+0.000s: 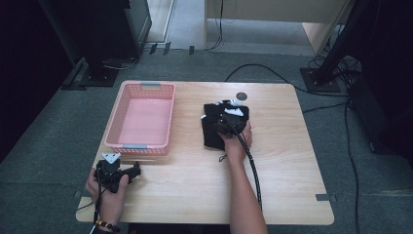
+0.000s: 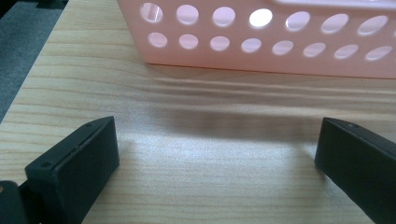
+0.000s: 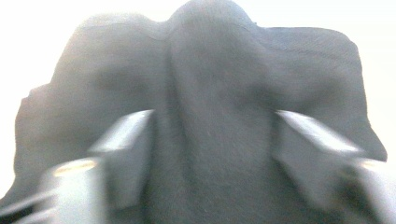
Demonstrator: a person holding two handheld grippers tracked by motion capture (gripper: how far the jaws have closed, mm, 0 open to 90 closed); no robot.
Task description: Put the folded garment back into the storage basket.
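A black cloth point(image 1: 211, 132) lies crumpled on the wooden table point(image 1: 287, 161), right of the middle. My right gripper point(image 1: 227, 120) is pressed down into it from the near side. In the right gripper view a raised fold of the dark cloth point(image 3: 215, 70) is pinched between the two jaws of that gripper point(image 3: 215, 154); the picture is blurred. My left gripper point(image 1: 124, 168) rests low at the table's near left corner. Its jaws point(image 2: 217, 140) stand wide open over bare wood, facing the wall of the pink basket point(image 2: 261, 56).
The pink perforated basket point(image 1: 146, 87) stands at the table's left, nothing visible inside it. A small dark round disc point(image 1: 241, 96) lies on the table beyond the cloth. The right gripper's cable point(image 1: 254, 170) trails along the forearm. Stands and cables point(image 1: 321, 73) sit on the floor around the table.
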